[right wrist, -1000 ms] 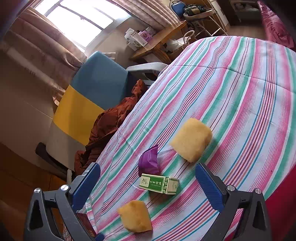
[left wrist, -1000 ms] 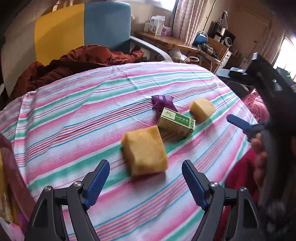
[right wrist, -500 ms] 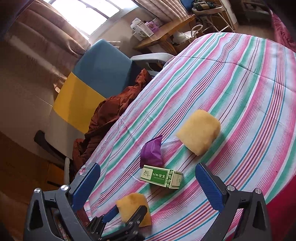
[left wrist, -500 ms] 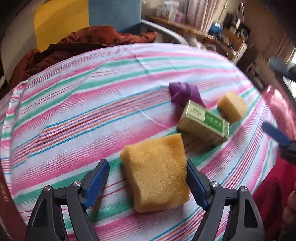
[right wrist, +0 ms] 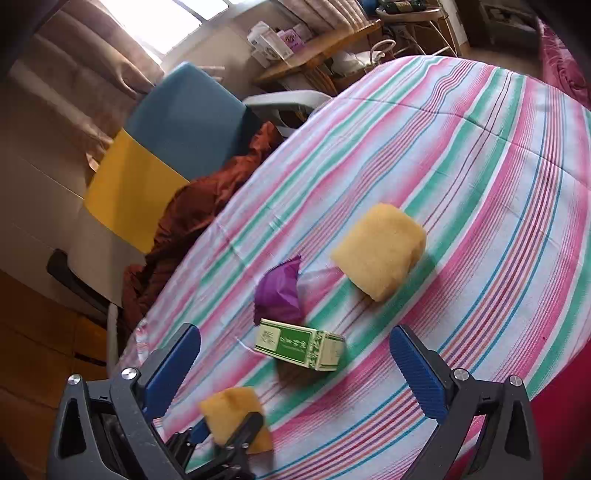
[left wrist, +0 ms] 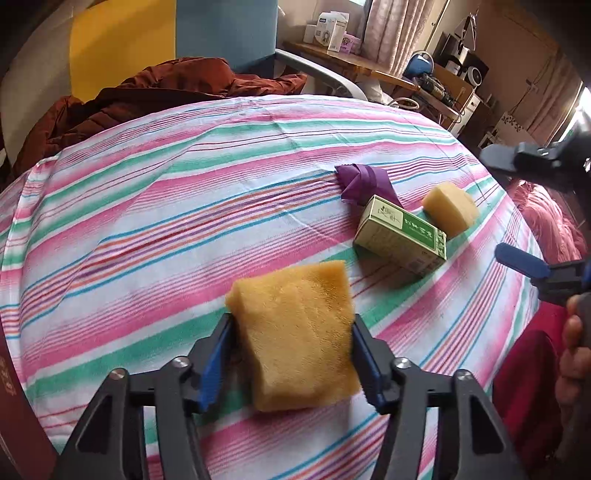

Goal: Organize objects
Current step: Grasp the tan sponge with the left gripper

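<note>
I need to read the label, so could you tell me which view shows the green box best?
The left wrist view: the green box is sharp, printed top facing the camera. The right wrist view shows it blurrier.

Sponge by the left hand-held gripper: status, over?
Left hand-held gripper closing around near sponge, sponge between jaws. Right hand-held gripper open, above green box. Nothing in the way.

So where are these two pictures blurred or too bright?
Left wrist view: the near yellow sponge is slightly soft; glare burns out the far right edge. Right wrist view: the window is overexposed, the green box is slightly blurred; both views bend the striped tablecloth.
</note>
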The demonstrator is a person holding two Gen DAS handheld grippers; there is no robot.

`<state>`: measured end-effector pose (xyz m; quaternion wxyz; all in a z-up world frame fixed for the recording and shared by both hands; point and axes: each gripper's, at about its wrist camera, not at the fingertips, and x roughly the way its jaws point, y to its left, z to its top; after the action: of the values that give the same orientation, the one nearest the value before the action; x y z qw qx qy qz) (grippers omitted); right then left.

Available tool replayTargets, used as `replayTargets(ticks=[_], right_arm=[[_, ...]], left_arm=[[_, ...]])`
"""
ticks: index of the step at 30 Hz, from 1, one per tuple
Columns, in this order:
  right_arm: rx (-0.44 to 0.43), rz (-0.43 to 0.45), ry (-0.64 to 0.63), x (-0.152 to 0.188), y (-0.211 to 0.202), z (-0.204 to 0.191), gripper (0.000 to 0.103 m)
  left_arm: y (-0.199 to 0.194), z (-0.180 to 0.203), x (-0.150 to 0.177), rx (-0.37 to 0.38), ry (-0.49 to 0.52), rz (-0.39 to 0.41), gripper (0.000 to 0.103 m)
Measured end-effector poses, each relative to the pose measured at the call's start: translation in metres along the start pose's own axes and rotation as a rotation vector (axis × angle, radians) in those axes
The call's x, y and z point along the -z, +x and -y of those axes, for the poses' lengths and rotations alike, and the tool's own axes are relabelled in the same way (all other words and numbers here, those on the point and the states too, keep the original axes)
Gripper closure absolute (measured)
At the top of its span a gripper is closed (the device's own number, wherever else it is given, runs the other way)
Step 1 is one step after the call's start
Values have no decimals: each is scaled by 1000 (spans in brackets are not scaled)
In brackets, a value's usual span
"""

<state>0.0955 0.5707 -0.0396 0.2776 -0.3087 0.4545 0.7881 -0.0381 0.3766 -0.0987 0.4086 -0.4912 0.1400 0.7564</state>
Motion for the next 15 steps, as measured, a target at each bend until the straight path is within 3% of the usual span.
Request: replayTargets(ticks=[15], right_arm=[[115, -131, -112, 13, 29, -13, 0]], left_arm=[[-33, -10, 52, -37, 24, 86, 45]])
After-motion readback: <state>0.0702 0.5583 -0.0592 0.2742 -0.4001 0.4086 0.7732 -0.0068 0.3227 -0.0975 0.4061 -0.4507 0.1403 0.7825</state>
